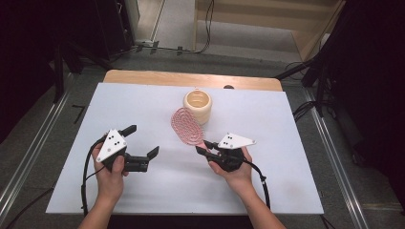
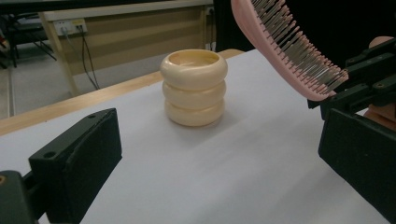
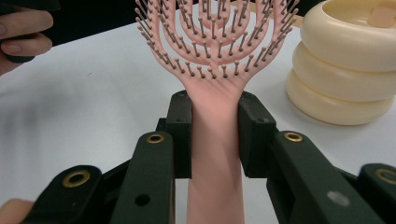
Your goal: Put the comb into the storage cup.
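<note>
A pink hairbrush [image 1: 186, 126] is held off the white table with my right gripper [image 1: 204, 149] shut on its handle [image 3: 215, 140]; its bristled head [image 3: 212, 37] points away toward a cream ribbed cup [image 1: 197, 106]. The cup [image 3: 348, 70] stands upright just right of the brush head in the right gripper view. My left gripper [image 1: 142, 140] hovers at the left of the table, jaws wide apart and empty. In the left gripper view the cup [image 2: 194, 87] stands ahead between the jaws, and the brush head [image 2: 289, 46] slants in at the upper right.
The white tabletop [image 1: 157, 181] has a wooden strip [image 1: 191, 78] along its far edge. Cables trail from both grippers toward the near edge. Dark stands and cables [image 1: 310, 67] surround the table on the floor.
</note>
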